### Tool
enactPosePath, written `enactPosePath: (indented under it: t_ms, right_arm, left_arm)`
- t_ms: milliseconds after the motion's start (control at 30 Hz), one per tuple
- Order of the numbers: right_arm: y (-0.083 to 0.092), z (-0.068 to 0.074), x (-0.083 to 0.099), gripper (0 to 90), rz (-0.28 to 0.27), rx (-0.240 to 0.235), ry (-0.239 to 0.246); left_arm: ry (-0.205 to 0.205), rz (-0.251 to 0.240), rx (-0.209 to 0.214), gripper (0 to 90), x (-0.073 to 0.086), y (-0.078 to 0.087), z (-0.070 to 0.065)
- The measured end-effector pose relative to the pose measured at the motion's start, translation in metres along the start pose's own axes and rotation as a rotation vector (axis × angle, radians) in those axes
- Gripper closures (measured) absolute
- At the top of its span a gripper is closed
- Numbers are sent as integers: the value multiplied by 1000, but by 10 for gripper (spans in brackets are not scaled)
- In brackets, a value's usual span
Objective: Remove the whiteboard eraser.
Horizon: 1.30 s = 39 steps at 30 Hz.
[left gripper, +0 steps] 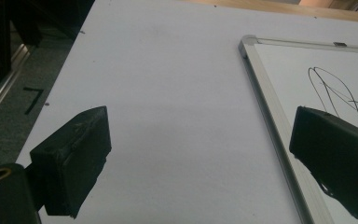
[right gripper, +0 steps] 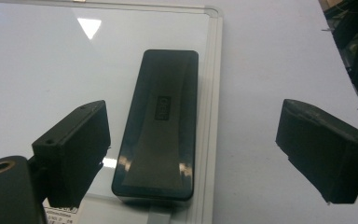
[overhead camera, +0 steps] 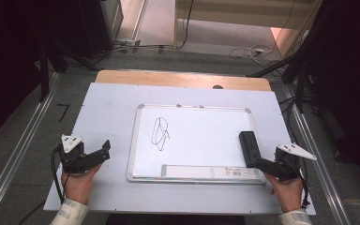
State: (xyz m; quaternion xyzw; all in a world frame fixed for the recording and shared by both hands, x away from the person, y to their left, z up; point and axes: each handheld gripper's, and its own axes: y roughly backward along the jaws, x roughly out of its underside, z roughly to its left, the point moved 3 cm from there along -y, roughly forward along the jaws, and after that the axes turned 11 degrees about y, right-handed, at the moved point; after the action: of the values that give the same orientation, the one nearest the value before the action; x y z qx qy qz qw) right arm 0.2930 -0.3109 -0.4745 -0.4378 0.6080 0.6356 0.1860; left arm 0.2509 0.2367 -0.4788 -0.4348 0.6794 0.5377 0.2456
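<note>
**Eraser in reach, nothing gripped yet**

The table [overhead camera: 98, 187] carries a whiteboard [overhead camera: 192, 140] with a black scribble [overhead camera: 161, 133] near its middle. The eraser [overhead camera: 248, 147] lies on the board's right side, along the frame.

The right gripper [overhead camera: 262, 164] sits just behind the eraser, jaws spread wide and empty. The left gripper [overhead camera: 96, 157] rests off the board's left edge, also wide open and holding nothing.

Risks, as I judge them: the eraser's glossy top could slip if the pads close off-centre, and the outer jaw may catch the raised frame on the way down. A tilted eraser would smear rather than wipe.

The right gripper view shows the eraser [right gripper: 158, 126] lying between the jaws but ahead of them, apparently untouched; the high view leaves that unclear. The high view alone gives both grippers at once.
</note>
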Motion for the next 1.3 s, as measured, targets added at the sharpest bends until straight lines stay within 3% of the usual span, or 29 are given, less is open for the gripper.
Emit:
enactPosePath:
  t_ms: [267, 633, 800, 1133, 1300]
  right_arm:
    - [-12, 9, -6, 85, 10, -32, 11]
    - [-27, 0, -10, 99, 24, -30, -3]
    - [-31, 0, -12, 108, 25, -38, 13]
    - [-46, 3, -17, 195, 45, -69, 15]
    - [-55, 7, -19, 221, 71, -55, 30]
  left_arm:
    - [-23, 29, -4, 58, 3, -7, -2]
    - [-24, 28, -9, 58, 3, -8, -2]
    - [-26, 32, -10, 58, 4, -9, -2]
    - [-15, 38, -12, 58, 4, -10, 0]
    - [-11, 38, -13, 58, 5, -10, 0]
